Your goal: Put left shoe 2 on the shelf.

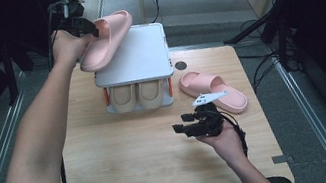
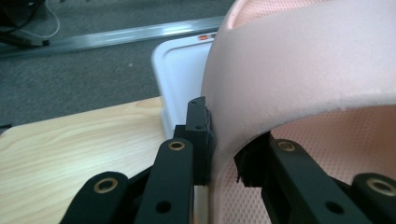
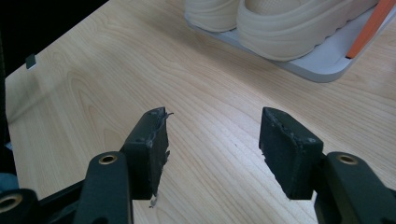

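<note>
A pink slipper (image 1: 106, 39) is held by its strap in the left gripper (image 1: 80, 27), carried above the top of a white two-tier shoe rack (image 1: 144, 56) at the far side of the counter (image 1: 127, 158). In the left gripper view the fingers (image 2: 198, 140) are seen clamped on the strap band, one outside it and one inside the foot opening, so the hold is narrow and firm.

The step in hand is judged to be the setting of this slipper onto the rack's top shelf. It is best done if the sole is levelled before it is lowered, since the slipper now hangs tilted with its toe toward the far right. The heel overhangs the rack's left edge, so the slipper should be carried further over the shelf before release, with room left beside it for its mate.

The second pink slipper (image 1: 213, 90) lies on the counter just right of the rack. A beige pair (image 1: 137, 96) already sits on the lower shelf.

The right gripper (image 1: 192, 123) is held low over the counter, its fingers (image 3: 149, 144) wide apart and empty.
</note>
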A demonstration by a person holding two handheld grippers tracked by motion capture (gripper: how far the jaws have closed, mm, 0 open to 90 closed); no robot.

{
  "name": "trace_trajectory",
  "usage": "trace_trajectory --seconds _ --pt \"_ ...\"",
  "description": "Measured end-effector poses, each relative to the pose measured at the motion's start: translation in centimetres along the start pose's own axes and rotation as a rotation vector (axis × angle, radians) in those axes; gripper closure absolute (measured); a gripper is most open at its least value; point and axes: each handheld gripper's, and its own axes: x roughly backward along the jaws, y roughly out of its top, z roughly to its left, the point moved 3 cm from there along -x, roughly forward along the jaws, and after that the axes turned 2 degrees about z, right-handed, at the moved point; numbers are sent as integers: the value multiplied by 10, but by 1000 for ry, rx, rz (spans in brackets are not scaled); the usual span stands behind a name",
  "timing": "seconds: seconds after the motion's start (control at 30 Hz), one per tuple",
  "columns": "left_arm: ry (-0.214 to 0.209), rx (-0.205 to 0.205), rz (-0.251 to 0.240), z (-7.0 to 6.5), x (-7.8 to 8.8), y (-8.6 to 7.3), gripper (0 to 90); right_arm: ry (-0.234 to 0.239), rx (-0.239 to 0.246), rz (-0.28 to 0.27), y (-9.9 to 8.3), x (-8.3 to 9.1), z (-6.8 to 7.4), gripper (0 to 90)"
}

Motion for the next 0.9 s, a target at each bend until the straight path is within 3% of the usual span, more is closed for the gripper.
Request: trace_trajectory --seconds 0.17,0.37,0.43,0.53,0.67,0.9 --pt "11 7 10 -9 -16 2 773 4 -1 3 0 -2 1 430" --pt "42 17 25 -11 -28 2 732 1 -6 4 -2 -1 1 430" --pt "34 11 42 -13 -32 -2 731 -2 -4 2 -3 0 1 430" --pt "34 6 25 -15 -32 -6 708 -4 -10 2 -4 1 1 430" --pt "9 4 25 -17 -30 -11 630 -7 -2 5 -4 -1 1 430" --pt "-40 -26 47 -12 -20 -21 610 -4 2 18 -3 -7 4 430"
